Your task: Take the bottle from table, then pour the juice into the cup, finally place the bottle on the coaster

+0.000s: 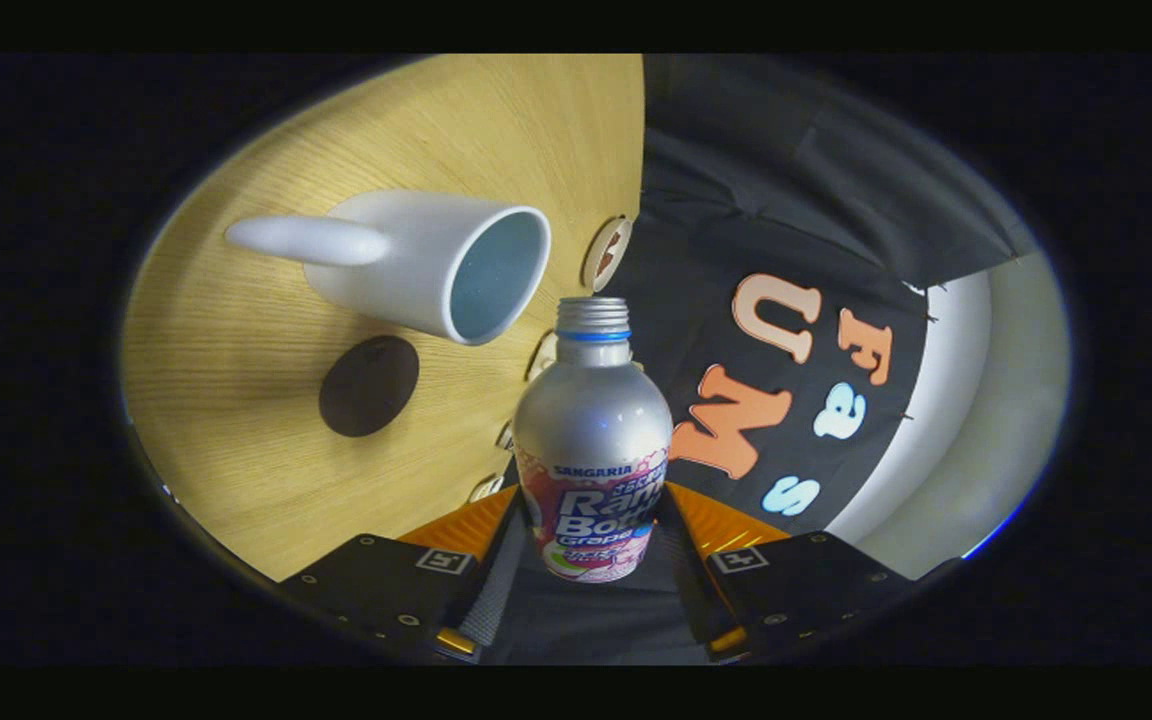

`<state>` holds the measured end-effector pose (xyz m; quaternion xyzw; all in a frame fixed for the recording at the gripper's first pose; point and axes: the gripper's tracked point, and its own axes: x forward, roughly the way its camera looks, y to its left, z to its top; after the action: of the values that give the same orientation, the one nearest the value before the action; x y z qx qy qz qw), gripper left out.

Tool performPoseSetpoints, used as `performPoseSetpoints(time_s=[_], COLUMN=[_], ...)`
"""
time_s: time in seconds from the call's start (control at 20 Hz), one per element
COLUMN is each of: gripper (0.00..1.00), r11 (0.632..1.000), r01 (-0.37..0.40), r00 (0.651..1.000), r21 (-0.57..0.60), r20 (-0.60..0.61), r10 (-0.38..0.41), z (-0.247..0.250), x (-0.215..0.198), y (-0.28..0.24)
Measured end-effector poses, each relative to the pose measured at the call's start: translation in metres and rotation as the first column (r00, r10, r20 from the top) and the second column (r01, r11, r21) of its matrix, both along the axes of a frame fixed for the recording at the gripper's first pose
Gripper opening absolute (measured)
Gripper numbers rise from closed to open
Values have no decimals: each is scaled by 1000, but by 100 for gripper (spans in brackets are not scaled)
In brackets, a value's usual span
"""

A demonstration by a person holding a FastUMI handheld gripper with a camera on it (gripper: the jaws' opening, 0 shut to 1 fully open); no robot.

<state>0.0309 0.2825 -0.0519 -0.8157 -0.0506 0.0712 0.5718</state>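
The light wood-grain table [236,400] appears rotated to one side, which indicates that the claw [591,545] is rolled over into a pouring attitude. The white ceramic cup with a side handle [426,262] stands on the table, its open mouth facing the bottle. The silver metal bottle with a printed lower label and an uncapped threaded neck [591,430] is held between the two fingers of the claw, which press on its labelled lower body from both sides. The neck sits just beside the cup rim and appears slightly short of it. The dark round coaster [369,385] lies on the table near the cup, on the side toward the claw.

Hazards, judged from this position:
- Juice may fall outside the rim if the neck is not over the cup opening.
- The smooth bottle body may slip in the grip, since only its lower part is clamped.
- Contact between neck and rim may tip the cup.
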Motion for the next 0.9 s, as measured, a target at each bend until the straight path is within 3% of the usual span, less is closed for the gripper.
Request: performPoseSetpoints(time_s=[0.15,0.3,0.9], gripper=[71,72,72], r11=[986,943,779], r01=[44,93,194], r00=[998,992,975], r21=[162,318,597], r20=[-40,-110,-204], r10=[-38,-61,-87], z=[-1,-10,-25], x=[6,7,10], y=[-7,-14,-52])
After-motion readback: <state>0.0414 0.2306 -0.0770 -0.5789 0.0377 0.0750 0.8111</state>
